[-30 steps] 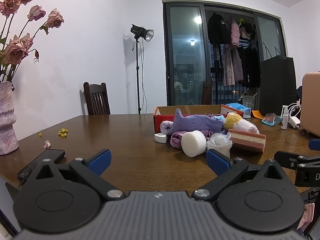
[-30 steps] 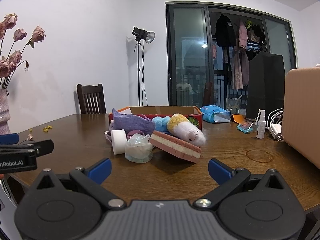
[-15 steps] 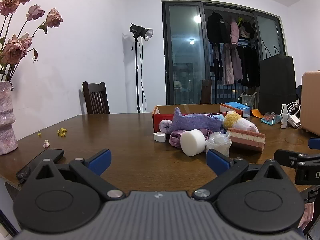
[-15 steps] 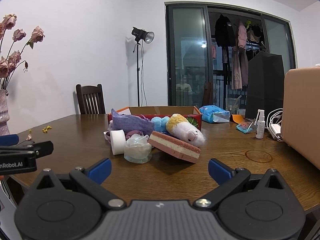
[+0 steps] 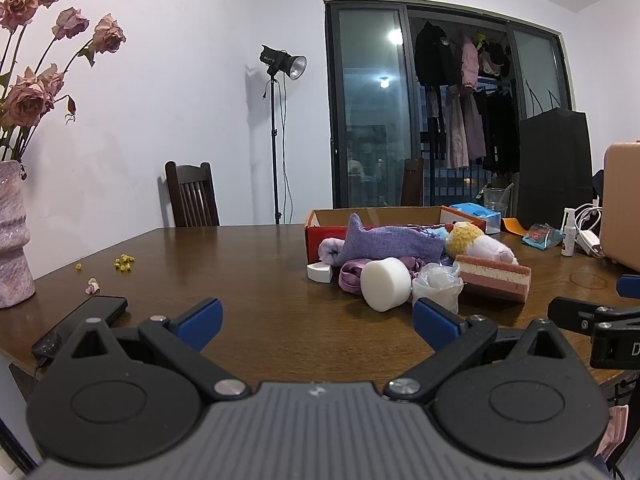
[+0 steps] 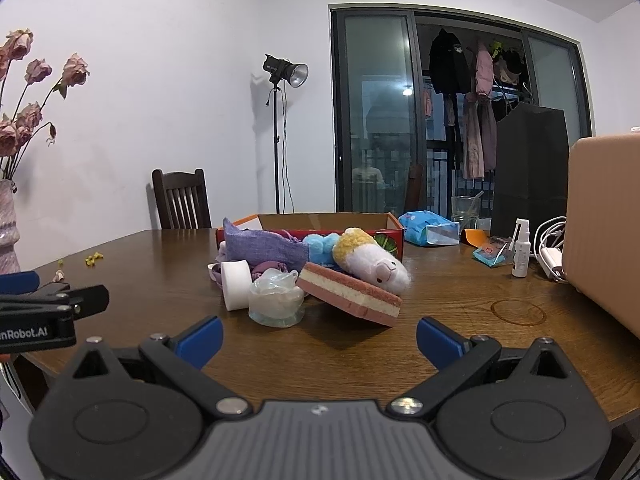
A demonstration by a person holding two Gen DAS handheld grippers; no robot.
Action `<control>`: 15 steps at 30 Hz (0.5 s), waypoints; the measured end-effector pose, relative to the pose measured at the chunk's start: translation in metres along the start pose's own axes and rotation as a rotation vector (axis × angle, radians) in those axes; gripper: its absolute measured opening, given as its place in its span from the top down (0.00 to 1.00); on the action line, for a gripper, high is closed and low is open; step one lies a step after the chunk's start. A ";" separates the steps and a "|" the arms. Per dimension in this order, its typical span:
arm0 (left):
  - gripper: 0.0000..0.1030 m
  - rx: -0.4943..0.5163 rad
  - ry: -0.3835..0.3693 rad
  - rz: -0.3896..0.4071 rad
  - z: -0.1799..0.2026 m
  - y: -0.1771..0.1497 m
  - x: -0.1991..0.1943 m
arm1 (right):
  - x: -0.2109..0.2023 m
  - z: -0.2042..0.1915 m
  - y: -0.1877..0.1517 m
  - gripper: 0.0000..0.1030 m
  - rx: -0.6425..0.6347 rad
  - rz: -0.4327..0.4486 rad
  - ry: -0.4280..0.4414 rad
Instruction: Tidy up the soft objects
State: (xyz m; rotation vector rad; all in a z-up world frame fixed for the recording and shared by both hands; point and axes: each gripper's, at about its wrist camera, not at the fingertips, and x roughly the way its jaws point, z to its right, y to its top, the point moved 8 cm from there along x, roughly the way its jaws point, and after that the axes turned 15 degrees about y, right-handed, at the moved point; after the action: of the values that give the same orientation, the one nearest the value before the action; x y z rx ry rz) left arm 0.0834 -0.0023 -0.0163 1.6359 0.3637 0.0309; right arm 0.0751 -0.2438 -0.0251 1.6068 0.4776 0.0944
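Note:
A heap of soft things lies on the brown table in front of a red cardboard box: a purple knitted fish, a white foam cylinder, a crumpled clear bag, a pink-and-white sponge and a white-and-yellow plush. My left gripper is open and empty, short of the heap. My right gripper is open and empty, just before the sponge.
A pink vase with dried roses and a black phone sit at the left. A tan case, spray bottle, white cables, blue tissue pack and black bag stand at the right. A chair is behind the table.
Both grippers have drifted slightly; the heap sits a touch nearer and lower in view. Nothing was grasped or moved.

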 end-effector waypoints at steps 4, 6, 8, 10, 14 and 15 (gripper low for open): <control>0.00 0.001 -0.006 -0.003 0.000 0.000 0.001 | 0.000 0.000 0.000 0.00 0.000 -0.001 0.003; 0.00 0.000 -0.006 -0.002 0.000 0.000 0.001 | 0.000 -0.001 0.000 0.00 -0.002 -0.003 0.005; 0.00 -0.001 -0.004 -0.003 0.000 -0.001 0.002 | 0.000 -0.001 -0.001 0.00 -0.003 -0.004 0.006; 0.00 -0.004 -0.003 -0.006 0.000 -0.001 0.002 | -0.001 -0.001 -0.001 0.00 -0.004 -0.002 0.006; 0.00 -0.004 -0.004 -0.008 0.000 -0.001 0.002 | -0.001 -0.002 -0.001 0.00 -0.008 0.001 0.008; 0.00 -0.004 -0.005 -0.008 0.000 -0.001 0.002 | -0.001 -0.002 -0.001 0.00 -0.010 0.002 0.009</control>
State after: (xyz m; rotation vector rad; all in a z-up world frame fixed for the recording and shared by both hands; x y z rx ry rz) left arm 0.0851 -0.0016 -0.0173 1.6306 0.3658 0.0217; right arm 0.0729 -0.2420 -0.0254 1.5973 0.4817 0.1059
